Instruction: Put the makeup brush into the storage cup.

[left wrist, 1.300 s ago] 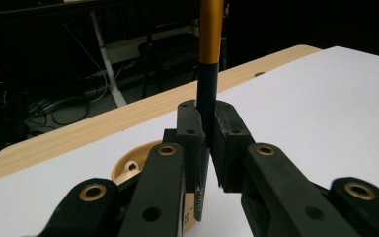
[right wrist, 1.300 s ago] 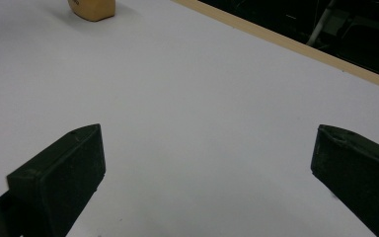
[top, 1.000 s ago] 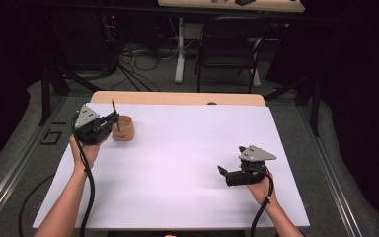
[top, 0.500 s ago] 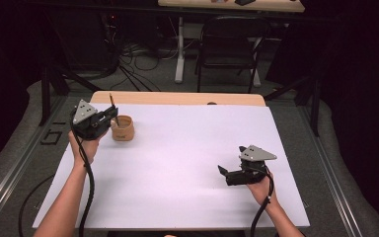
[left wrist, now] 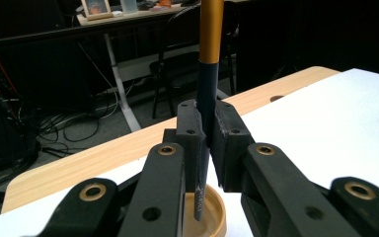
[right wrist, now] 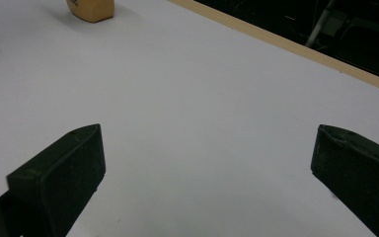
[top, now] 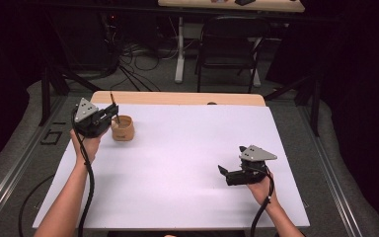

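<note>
White sheet over a wooden table point(top: 177, 98), dark room behind with chairs and cables, and I'm working at the far left corner of it. My left gripper point(left wrist: 205, 129) is pinching a pen point(left wrist: 209, 59) upright, dark barrel squeezed between the pads, gold section standing well above them. From the high view the left gripper point(top: 109, 114) is hanging just beside and above the small tan cup point(top: 122, 130), and the pen point(top: 113, 104) is poking up over it.

In the left gripper view I'm seeing the pen's lower tip sitting right over the cup point(left wrist: 208, 217), its round rim directly beneath the jaws. Whether the tip is already inside or only above the mouth, I can't tell.

I'm thinking the trick here is keeping the barrel vertical and centred on that opening, going straight down, and not loosening the pinch until the tip is well below the rim, otherwise it could tip the light cup or skid off the edge.

My right gripper point(top: 231, 172) is resting low on the sheet, well apart, jaws spread wide and holding nothing.
</note>
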`<control>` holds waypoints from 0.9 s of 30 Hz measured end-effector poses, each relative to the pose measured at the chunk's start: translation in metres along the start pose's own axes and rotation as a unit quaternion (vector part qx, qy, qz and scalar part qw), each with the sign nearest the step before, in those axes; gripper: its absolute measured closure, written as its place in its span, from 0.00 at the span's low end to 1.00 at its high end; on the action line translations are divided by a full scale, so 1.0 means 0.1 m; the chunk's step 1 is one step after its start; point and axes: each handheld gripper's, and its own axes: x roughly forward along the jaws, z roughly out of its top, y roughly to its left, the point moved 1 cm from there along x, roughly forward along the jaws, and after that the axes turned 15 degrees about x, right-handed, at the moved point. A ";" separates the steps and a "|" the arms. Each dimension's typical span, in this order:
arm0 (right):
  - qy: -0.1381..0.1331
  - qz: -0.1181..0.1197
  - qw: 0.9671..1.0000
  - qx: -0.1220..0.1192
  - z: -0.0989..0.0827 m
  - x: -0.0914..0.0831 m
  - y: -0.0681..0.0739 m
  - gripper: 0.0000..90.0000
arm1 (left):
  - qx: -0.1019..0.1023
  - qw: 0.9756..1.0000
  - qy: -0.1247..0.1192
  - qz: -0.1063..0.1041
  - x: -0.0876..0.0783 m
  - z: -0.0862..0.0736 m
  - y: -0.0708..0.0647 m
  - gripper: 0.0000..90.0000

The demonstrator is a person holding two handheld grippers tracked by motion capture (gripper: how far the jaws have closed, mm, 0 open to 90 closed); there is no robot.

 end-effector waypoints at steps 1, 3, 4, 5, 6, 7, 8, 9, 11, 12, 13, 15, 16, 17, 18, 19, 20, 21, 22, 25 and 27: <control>0.000 0.000 1.000 0.000 0.00 0.00 0.00 0.00 | 0.000 1.000 0.000 0.000 0.00 0.00 0.00 0.93; -0.002 0.001 1.000 0.001 0.00 0.00 0.00 0.00 | -0.002 1.000 -0.003 0.000 0.02 -0.02 0.00 0.93; 0.001 0.001 1.000 0.000 0.00 0.00 0.00 0.00 | -0.002 1.000 -0.003 -0.001 0.03 -0.03 0.00 0.93; 0.001 0.001 1.000 0.000 0.00 0.00 0.00 0.00 | -0.002 1.000 -0.003 -0.001 0.04 -0.04 0.00 0.93; 0.000 0.000 1.000 0.000 0.00 0.00 0.00 0.00 | -0.002 1.000 -0.002 -0.001 0.06 -0.05 -0.01 0.93; -0.001 0.000 1.000 0.000 0.00 0.00 0.00 0.00 | 0.000 1.000 -0.001 -0.001 0.07 -0.06 -0.01 0.93; 0.000 0.000 1.000 0.000 0.00 0.00 0.00 0.00 | 0.001 1.000 0.000 0.000 0.08 -0.07 -0.02 0.93; 0.001 0.000 1.000 0.000 0.00 0.00 0.00 0.00 | -0.001 1.000 0.002 -0.003 0.10 -0.08 -0.02 0.93; 0.002 0.001 1.000 -0.001 0.00 0.00 0.00 0.00 | -0.005 1.000 0.002 -0.005 0.13 -0.11 -0.02 0.93; 0.002 0.002 1.000 -0.001 0.00 0.00 0.00 0.00 | -0.006 1.000 0.002 -0.006 0.14 -0.11 -0.01 0.93; 0.002 0.002 1.000 -0.001 0.00 0.00 0.00 0.00 | -0.006 1.000 0.002 -0.006 0.14 -0.11 -0.01 0.93; -0.001 0.000 1.000 0.000 0.00 0.00 0.00 0.00 | -0.005 1.000 0.003 -0.005 0.16 -0.13 -0.01 0.93; 0.000 0.000 1.000 0.000 0.00 0.00 0.00 0.00 | -0.005 1.000 0.002 -0.004 0.17 -0.14 -0.01 0.92; 0.000 0.000 1.000 0.000 0.00 0.00 0.00 0.00 | -0.005 1.000 0.002 -0.004 0.17 -0.14 -0.01 0.92; 0.000 0.000 1.000 0.000 0.00 0.00 0.00 0.00 | -0.006 1.000 0.003 -0.005 0.18 -0.15 -0.01 0.92; 0.000 0.000 1.000 0.000 0.00 0.00 0.00 0.00 | -0.006 1.000 0.004 -0.004 0.19 -0.17 -0.02 0.92; 0.000 0.000 1.000 0.000 0.00 0.00 0.00 0.00 | -0.006 1.000 0.006 -0.005 0.20 -0.18 -0.02 0.92; 0.000 0.000 1.000 0.000 0.00 0.00 0.00 0.00 | -0.006 1.000 0.008 -0.005 0.21 -0.19 -0.01 0.92; 0.000 0.000 1.000 0.000 0.00 0.00 0.00 0.00 | -0.006 1.000 0.010 -0.006 0.21 -0.19 -0.02 0.92; 0.000 0.000 1.000 0.000 0.00 0.00 0.00 0.00 | -0.007 1.000 0.012 -0.004 0.23 -0.21 -0.02 0.92; -0.001 0.000 1.000 0.000 0.00 0.00 0.00 0.00 | -0.007 1.000 0.013 -0.001 0.23 -0.22 -0.01 0.92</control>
